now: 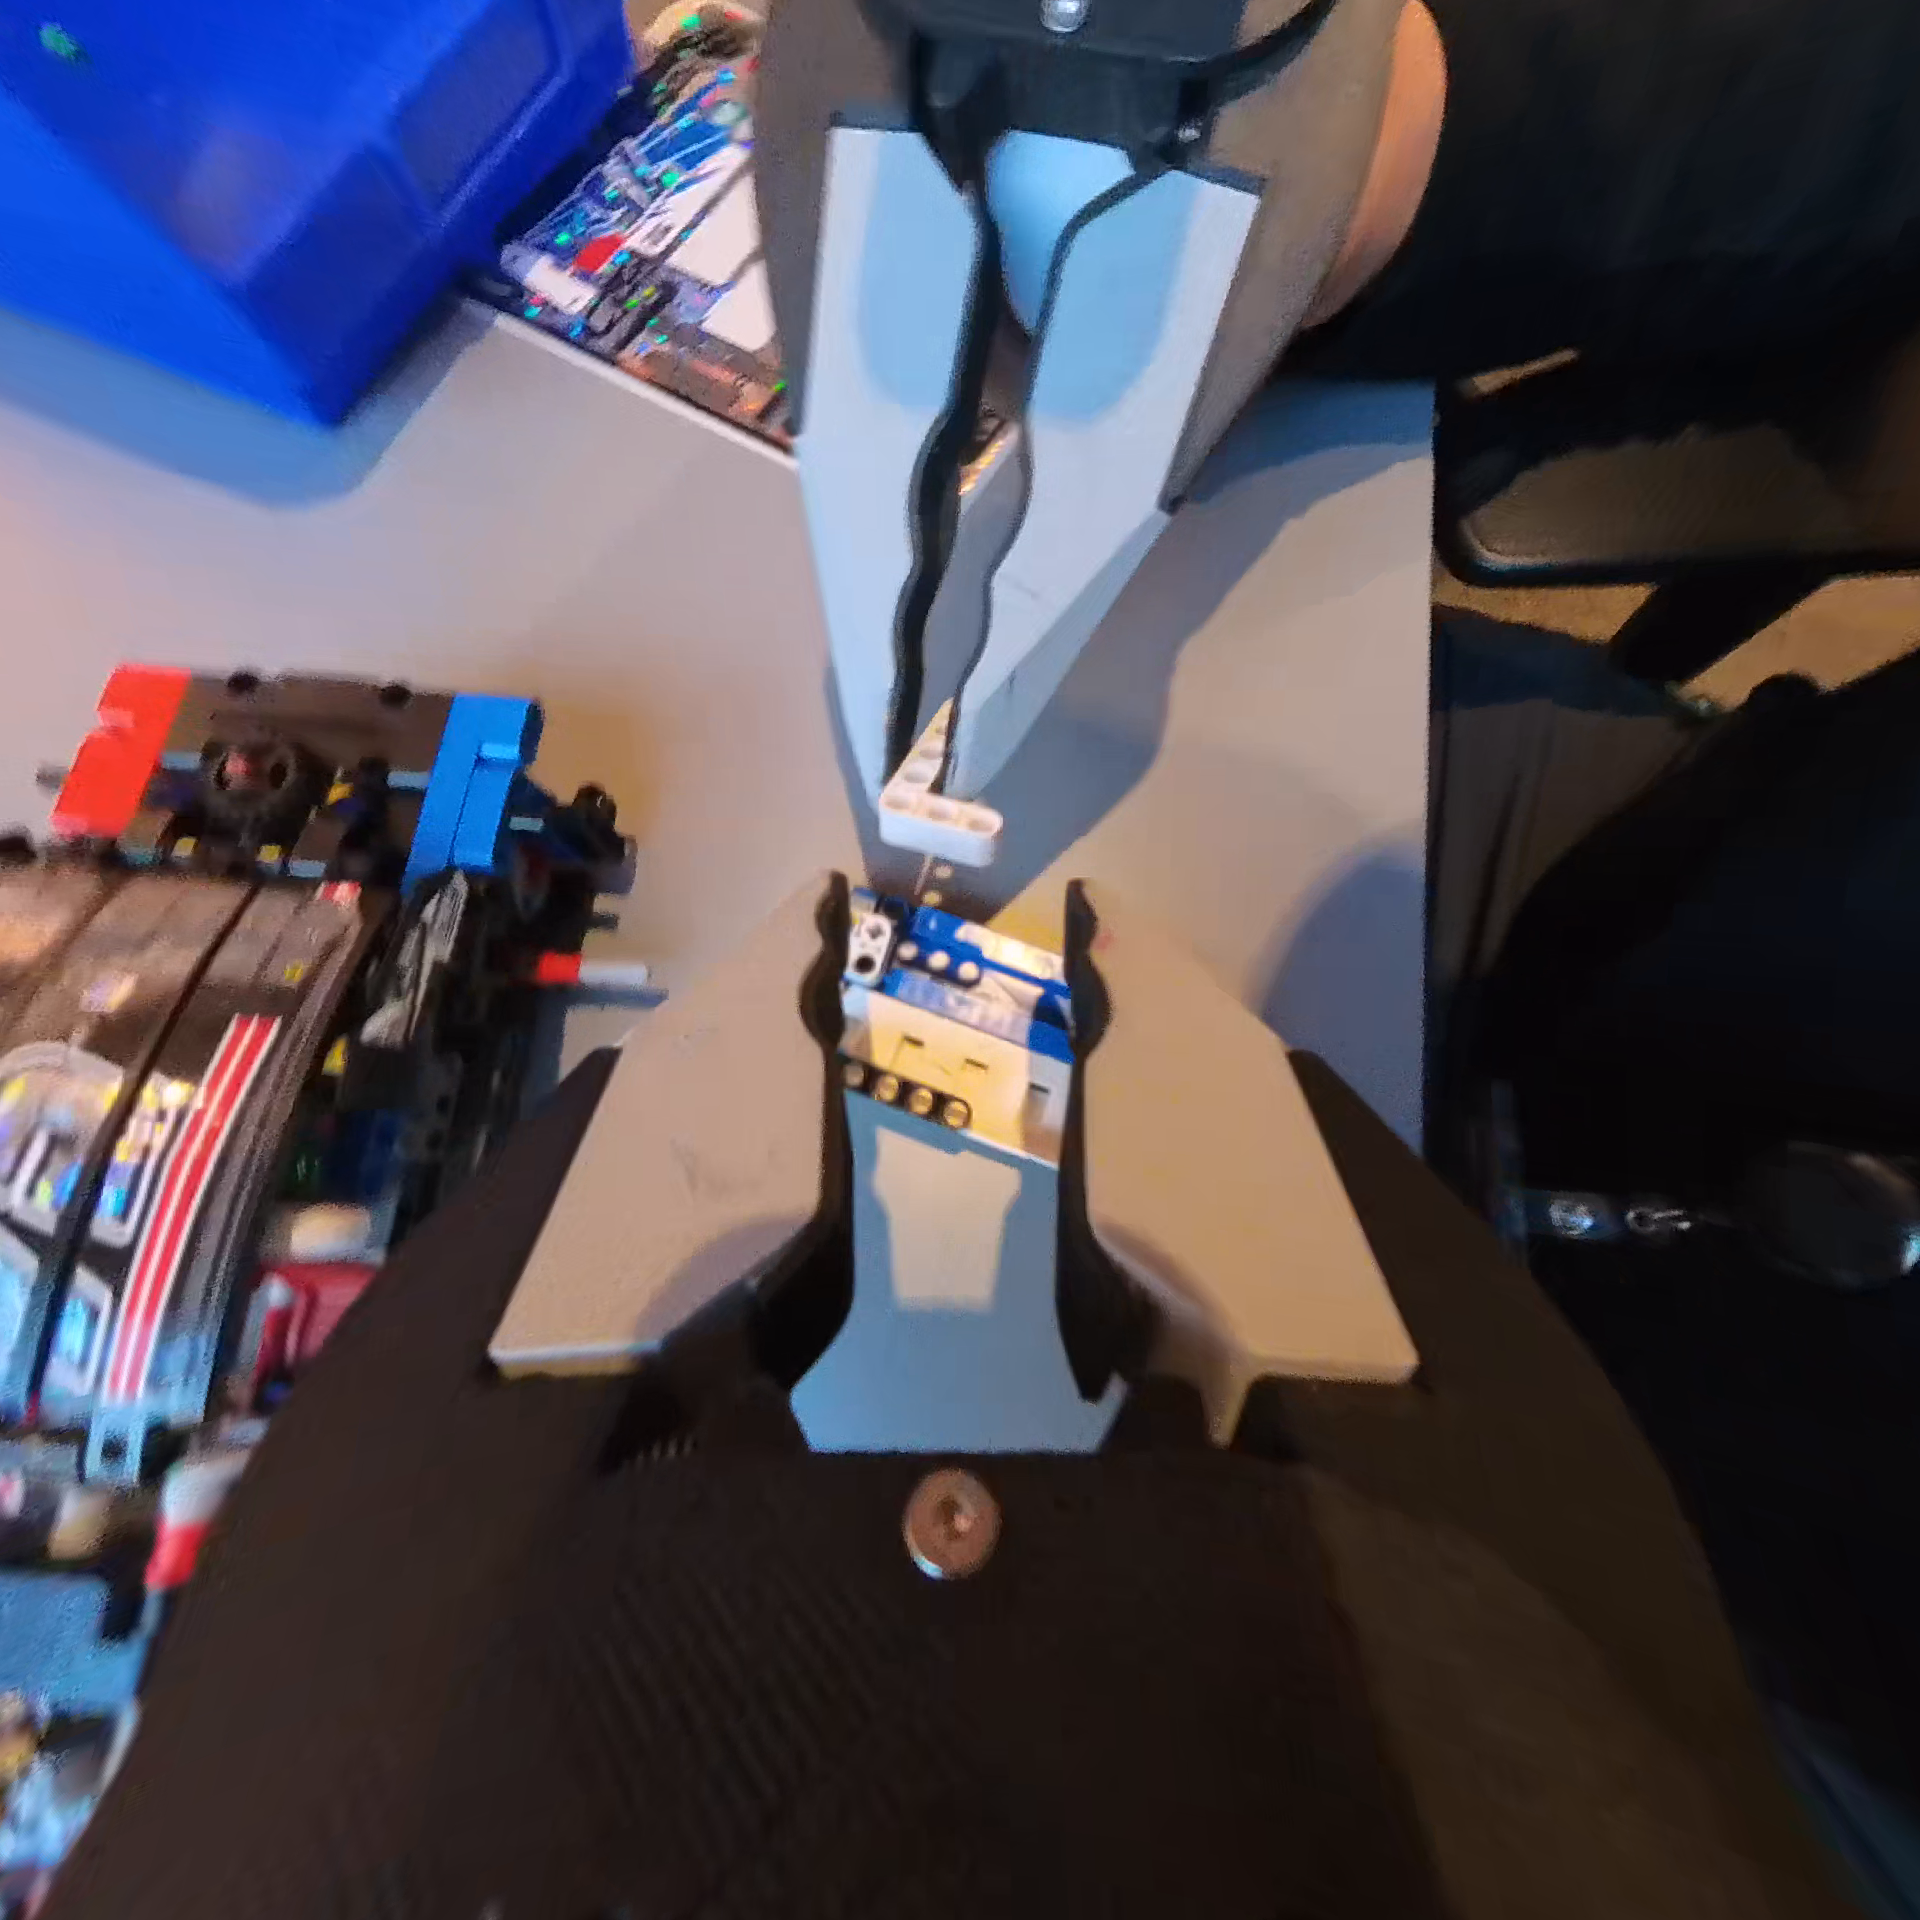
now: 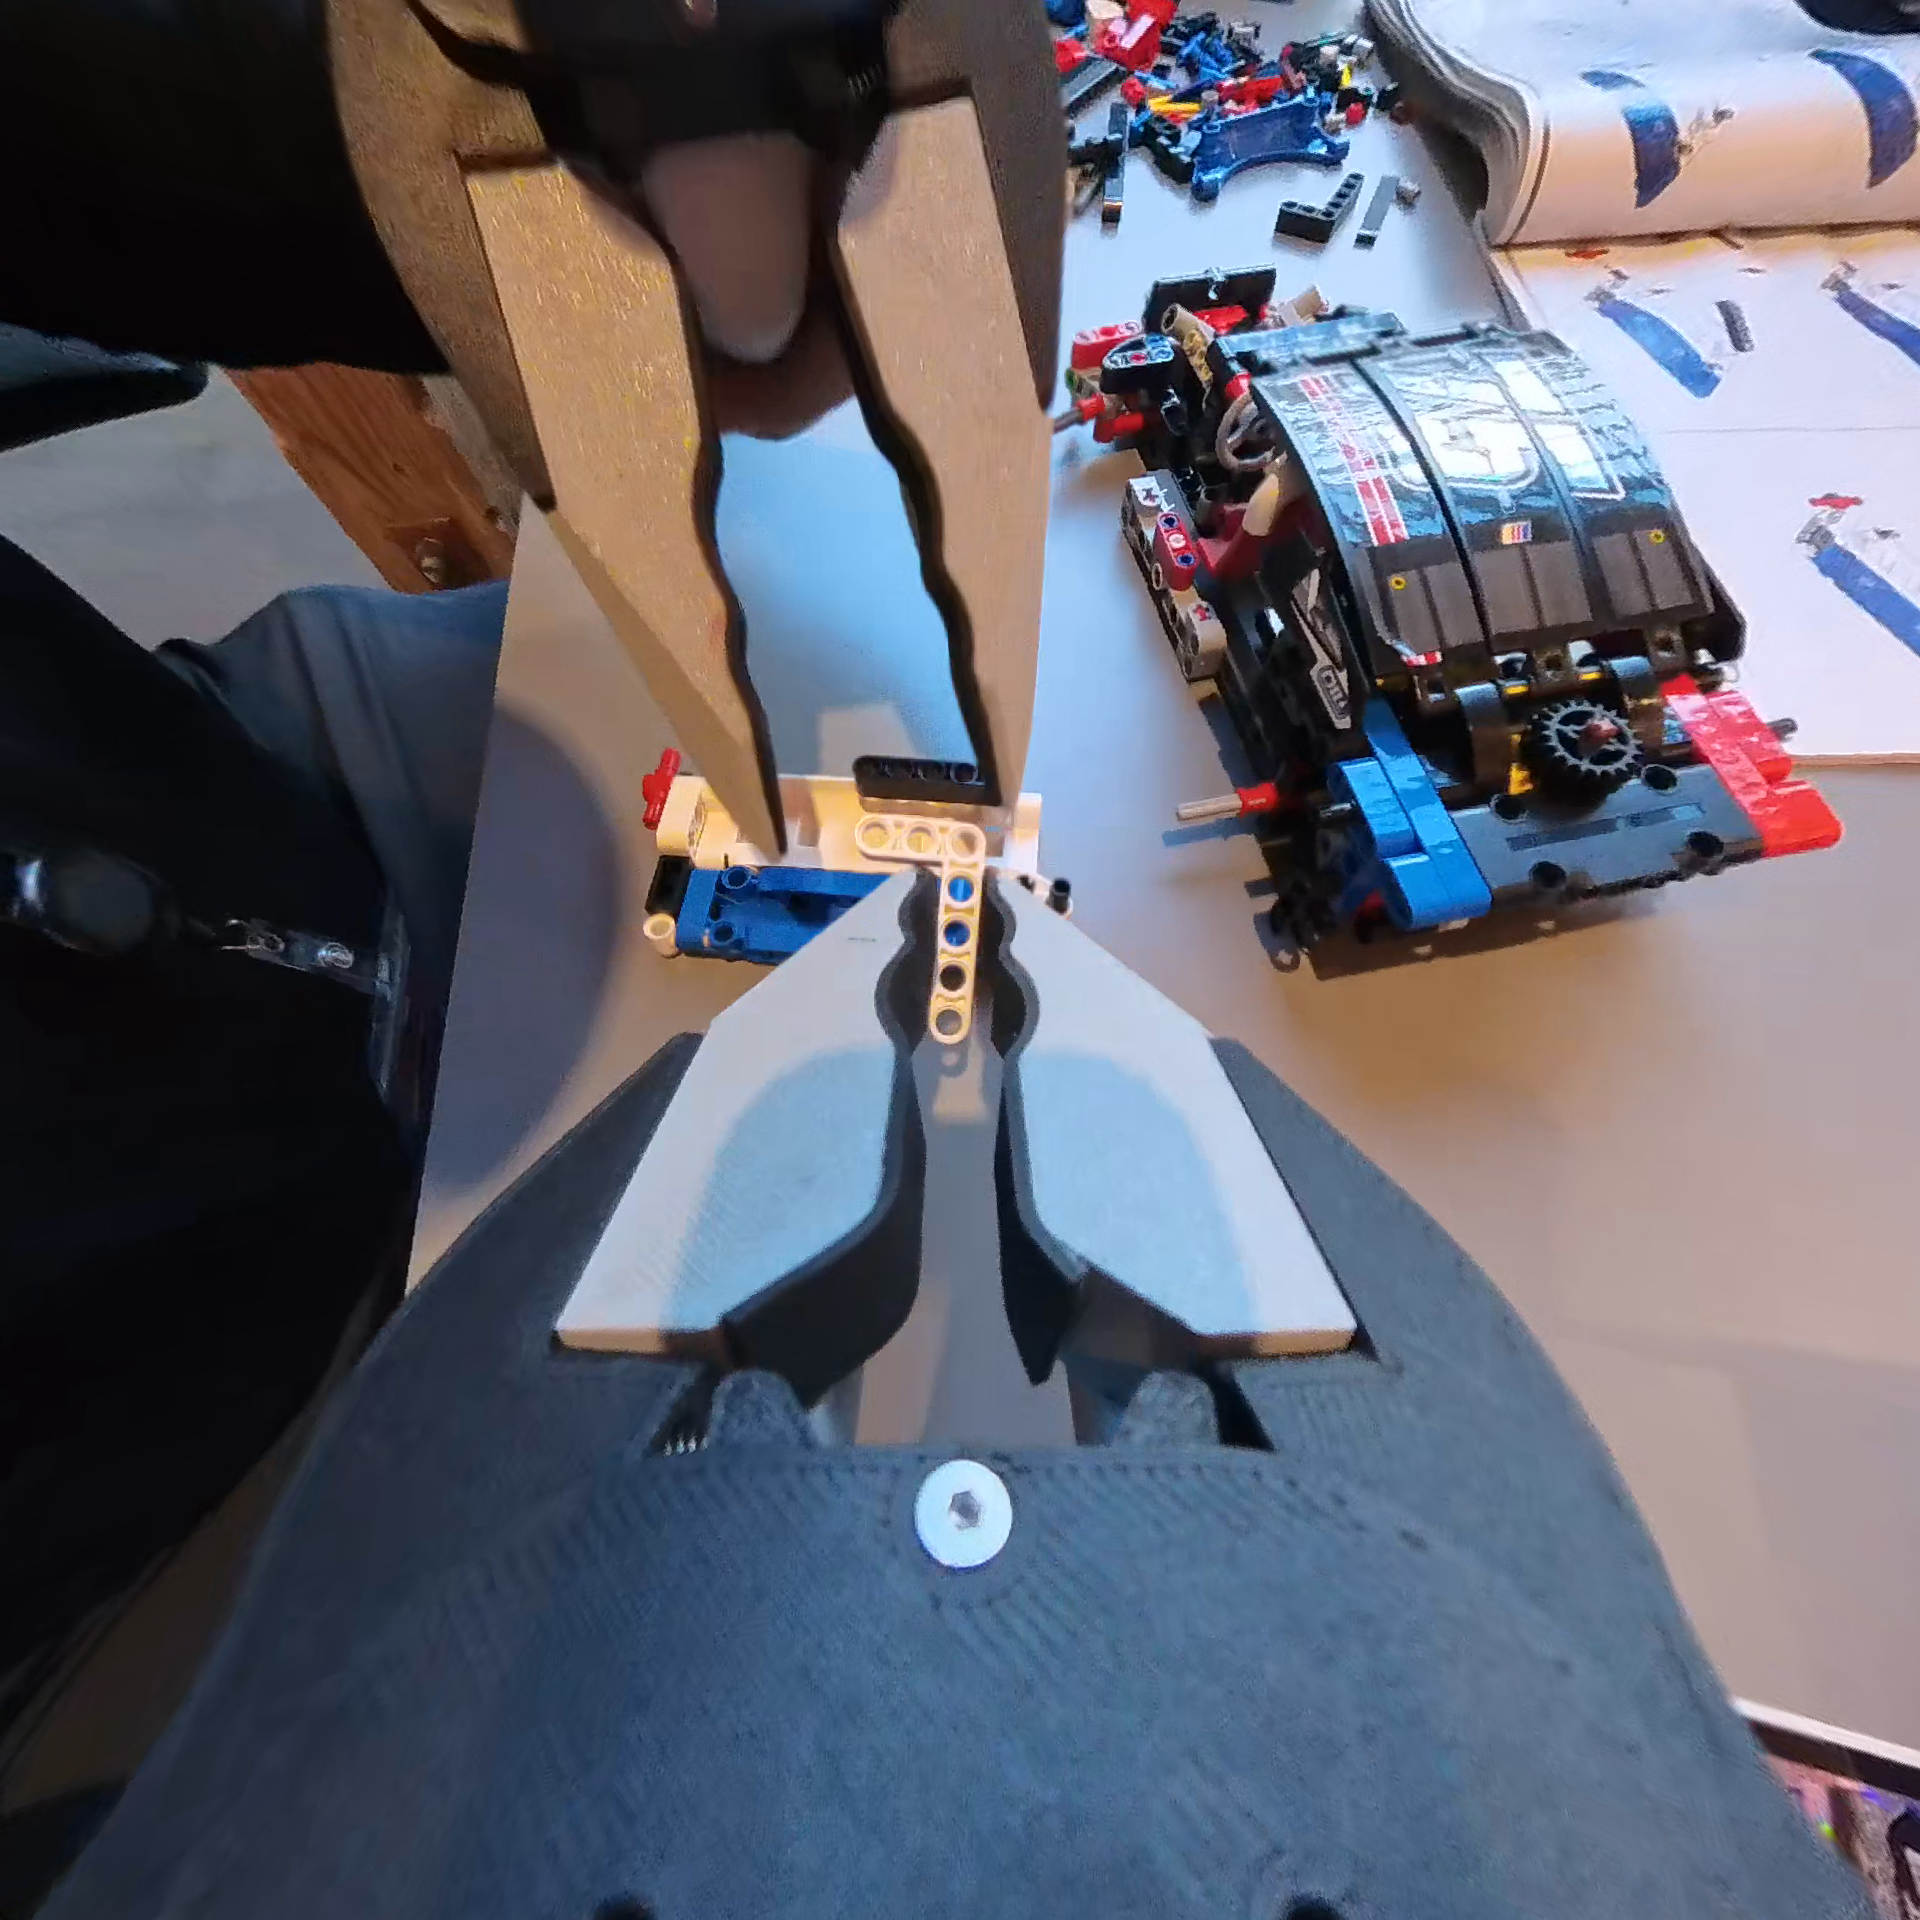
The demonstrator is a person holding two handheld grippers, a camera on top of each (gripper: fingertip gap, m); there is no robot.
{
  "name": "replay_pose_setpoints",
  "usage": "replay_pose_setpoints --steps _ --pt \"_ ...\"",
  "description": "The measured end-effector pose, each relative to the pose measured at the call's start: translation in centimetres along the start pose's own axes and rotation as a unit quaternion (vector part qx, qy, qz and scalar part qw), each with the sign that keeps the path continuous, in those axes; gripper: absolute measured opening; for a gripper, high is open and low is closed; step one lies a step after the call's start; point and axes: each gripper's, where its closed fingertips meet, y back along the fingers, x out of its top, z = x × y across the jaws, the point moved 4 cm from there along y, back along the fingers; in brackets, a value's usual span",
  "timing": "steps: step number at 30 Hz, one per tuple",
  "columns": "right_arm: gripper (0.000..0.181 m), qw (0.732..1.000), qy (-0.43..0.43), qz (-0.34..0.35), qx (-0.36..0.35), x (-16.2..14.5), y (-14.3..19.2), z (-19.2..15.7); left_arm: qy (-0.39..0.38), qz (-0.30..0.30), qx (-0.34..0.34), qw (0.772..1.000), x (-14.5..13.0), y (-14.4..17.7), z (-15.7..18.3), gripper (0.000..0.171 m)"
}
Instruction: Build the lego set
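Right wrist view shows the right gripper [image 2: 954, 894] pinching a white L-shaped plastic beam [image 2: 940, 883] just over the small blue-and-white brick block [image 2: 769, 894] on the grey table [image 2: 1351, 1195]. The left gripper [image 2: 883, 810] grips that block at both sides. It looks best to line up the holes, then push slowly while the block is held firm.

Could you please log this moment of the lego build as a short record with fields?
left gripper: shut on the blue-and-white subassembly, holding it by its sides
right gripper: shut on the long arm of the white L-beam
L-beam position: short arm at the subassembly's top; contact cannot be told
car: partly built, on the table, apart from both grippers
loose parts: piled at the table's far edge
blue bin: on the table beyond the car
instructions: open beside the car
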Motion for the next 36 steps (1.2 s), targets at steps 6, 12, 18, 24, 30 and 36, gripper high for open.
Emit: replay_pose_setpoints --steps 6,12,18,24,30,36 --pt "0.005 0.999 0.031 -0.009 0.024 0.0 0.0 -0.3 -0.070 0.004 -0.014 0.997 0.2 -1.4 0.0 0.027" --pt "0.005 0.998 0.055 -0.028 0.034 -0.4 -0.6 -0.1 -0.054 0.010 -0.036 0.998 -0.5 -1.6 -0.2 0.022" --pt "0.013 0.997 0.005 -0.007 0.075 -0.7 -0.9 0.1 -0.059 0.014 -0.021 0.998 -0.9 -1.7 -0.5 0.021" --pt "0.021 0.993 -0.055 0.017 0.104 -0.8 -1.2 0.3 -0.071 0.002 0.008 0.997 -1.2 -1.8 -0.8 0.021" --pt "0.021 0.999 -0.010 0.012 0.044 -0.9 -1.3 0.3 -0.056 -0.018 0.033 0.998 -1.2 -2.2 -0.9 0.021" --pt "0.021 0.998 -0.015 0.019 0.052 -1.4 -1.0 0.1 -0.045 -0.023 0.027 0.998 -1.2 -2.6 -0.5 0.021"
